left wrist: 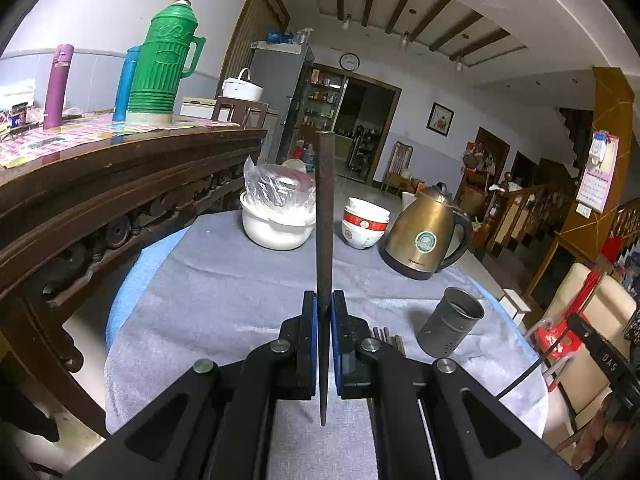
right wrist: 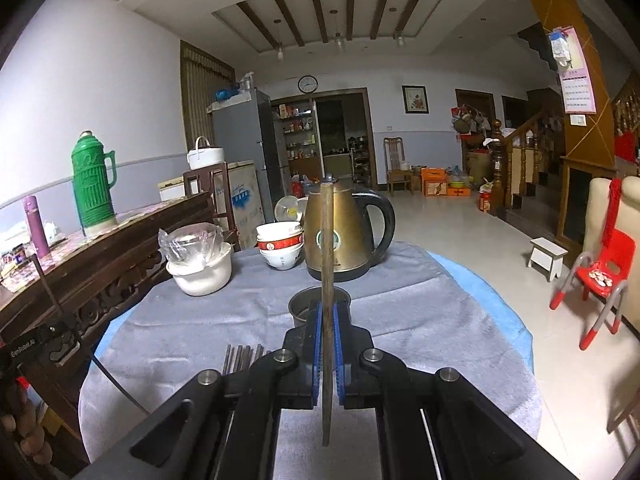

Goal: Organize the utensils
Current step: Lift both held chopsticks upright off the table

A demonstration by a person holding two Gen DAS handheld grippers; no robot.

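Table: round, under a grey cloth, butted against a dark carved sideboard on the left.
Kettle: brass-coloured with a black handle, at the back of the cloth, beside stacked bowls and a white pot with a plastic bag on top.
Holder: grey metal cup, upright and open-mouthed, in front of the kettle; in the right wrist view it sits just beyond the right gripper's tips, partly hidden behind them.
Loose chopsticks: a small bundle flat on the cloth, nearer than the holder, between the two grippers.
Left gripper: clenched on one dark chopstick, which stands nearly upright and sticks out above and below the pads.
Right gripper: clenched on a browner chopstick, also nearly upright.
Step in hand: by my reading, carrying, since both sticks are lifted clear of the cloth and neither is in the holder yet.
Next move: likely the right stick first, as it is closest; its lower end needs lining up over the holder's mouth, then lowering before the pads let go.
Risk: a long stick could tip the light cup if it catches the rim.
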